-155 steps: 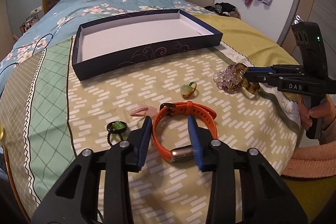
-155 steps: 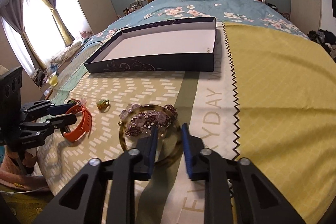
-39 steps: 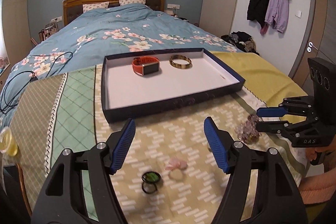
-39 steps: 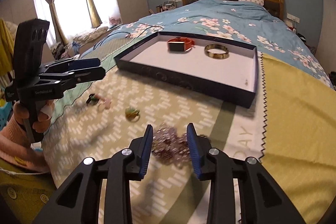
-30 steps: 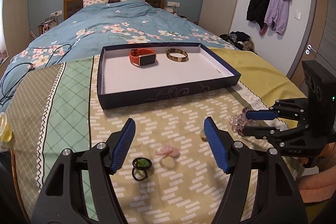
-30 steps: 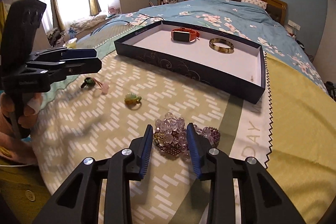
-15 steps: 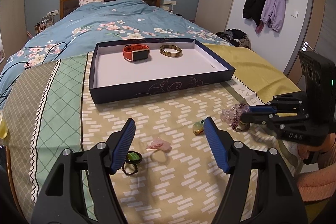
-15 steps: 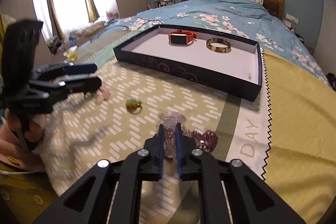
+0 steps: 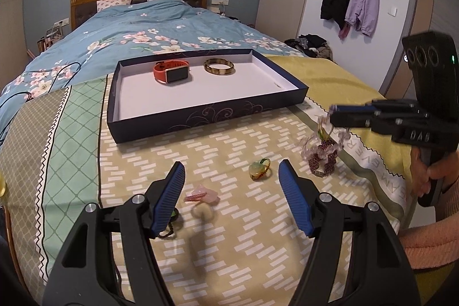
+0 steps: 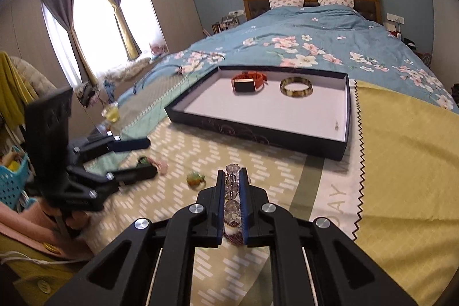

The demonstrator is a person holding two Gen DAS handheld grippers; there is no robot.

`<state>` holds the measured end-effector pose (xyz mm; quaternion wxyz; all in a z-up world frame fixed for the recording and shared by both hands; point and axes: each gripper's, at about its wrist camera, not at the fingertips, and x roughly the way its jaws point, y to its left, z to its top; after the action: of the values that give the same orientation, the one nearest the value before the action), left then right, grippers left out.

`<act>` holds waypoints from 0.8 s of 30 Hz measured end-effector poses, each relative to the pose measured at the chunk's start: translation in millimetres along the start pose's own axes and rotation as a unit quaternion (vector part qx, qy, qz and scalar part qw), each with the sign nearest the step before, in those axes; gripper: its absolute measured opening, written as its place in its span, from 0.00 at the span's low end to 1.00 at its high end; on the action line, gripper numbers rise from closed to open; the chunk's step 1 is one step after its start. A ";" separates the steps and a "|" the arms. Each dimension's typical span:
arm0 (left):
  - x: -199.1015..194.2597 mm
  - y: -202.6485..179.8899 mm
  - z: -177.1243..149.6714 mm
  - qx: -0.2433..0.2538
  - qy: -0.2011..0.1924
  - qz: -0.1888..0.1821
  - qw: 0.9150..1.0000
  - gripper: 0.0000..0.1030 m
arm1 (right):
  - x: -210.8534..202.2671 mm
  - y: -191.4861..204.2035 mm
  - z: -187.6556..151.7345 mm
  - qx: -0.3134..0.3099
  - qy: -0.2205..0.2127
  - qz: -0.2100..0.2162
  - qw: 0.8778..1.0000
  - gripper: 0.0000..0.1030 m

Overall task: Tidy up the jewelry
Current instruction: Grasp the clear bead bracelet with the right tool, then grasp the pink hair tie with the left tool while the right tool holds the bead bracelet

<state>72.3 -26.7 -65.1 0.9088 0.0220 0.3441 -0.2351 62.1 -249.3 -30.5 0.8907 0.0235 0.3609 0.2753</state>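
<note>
Above the patterned bedspread (image 9: 229,151), the right gripper (image 10: 232,185) has just closed its jaws on a bracelet (image 10: 231,192) of clear, pale-pink beads; a darker purple strand hangs beneath. The left gripper (image 9: 231,191) stands wide and empty. In the tray (image 9: 200,111) lie an orange watch (image 9: 171,72) and a mottled bangle (image 9: 219,66).

the bed (image 9: 330,76) is covered by a patterned cloth (image 9: 229,220); a dark tray (image 9: 200,116), three rings and part of a bead bracelet (image 9: 321,162) are carried directly on it.
</note>
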 end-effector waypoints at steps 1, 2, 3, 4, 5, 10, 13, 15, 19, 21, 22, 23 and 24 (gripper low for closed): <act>0.0 -0.3 -0.1 0.001 0.000 0.000 1.000 0.65 | -2.2 -1.0 1.6 0.003 -0.005 0.003 1.000 0.08; 0.0 -0.3 -0.2 0.001 0.000 -0.002 1.000 0.65 | -3.9 -1.8 3.4 0.007 -0.009 0.006 1.000 0.08; 0.3 0.0 -0.1 0.000 0.000 -0.004 1.000 0.65 | -5.4 -2.6 4.6 0.011 -0.012 0.010 1.000 0.08; 0.0 0.2 -0.4 -0.001 0.000 -0.005 1.000 0.65 | -5.9 -3.3 5.7 0.013 -0.014 0.010 1.000 0.08; 0.2 0.5 -0.5 -0.002 0.000 -0.004 1.000 0.65 | -5.3 -3.9 6.4 0.017 -0.015 0.010 1.000 0.08; 0.3 2.0 -1.3 -0.005 0.001 -0.007 1.000 0.65 | 14.4 -3.2 -1.5 0.018 0.021 0.022 0.999 0.08; 1.0 2.2 -1.7 -0.006 0.003 -0.007 1.000 0.65 | 26.0 -4.5 -10.0 0.018 0.044 0.017 0.999 0.08; 1.1 2.5 -1.7 -0.006 0.003 -0.008 1.000 0.65 | 29.3 -6.5 -14.0 0.024 0.053 0.024 0.998 0.10; 1.5 2.6 -2.5 -0.006 0.004 -0.009 1.000 0.65 | 32.5 -5.8 -24.1 0.011 0.069 0.001 0.998 0.14; 1.8 2.8 -2.6 -0.007 0.004 -0.010 1.000 0.65 | 30.9 -6.1 -25.6 0.010 0.067 -0.003 0.998 0.12; 2.0 3.1 -2.6 -0.007 0.004 -0.009 1.000 0.65 | 30.8 -5.6 -25.3 0.008 0.068 -0.005 0.998 0.10; 1.8 3.6 -2.8 -0.008 0.004 -0.010 1.000 0.65 | 31.5 -3.9 -25.3 0.002 0.071 -0.009 0.997 0.08; 1.5 3.9 -2.9 -0.008 0.004 -0.010 1.000 0.65 | 31.4 -2.4 -25.4 -0.004 0.072 -0.014 0.997 0.08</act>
<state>73.2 -23.3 -68.7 0.9053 0.0119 0.3497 -0.2408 65.0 -239.4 -69.6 0.8664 -0.0049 0.4234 0.2649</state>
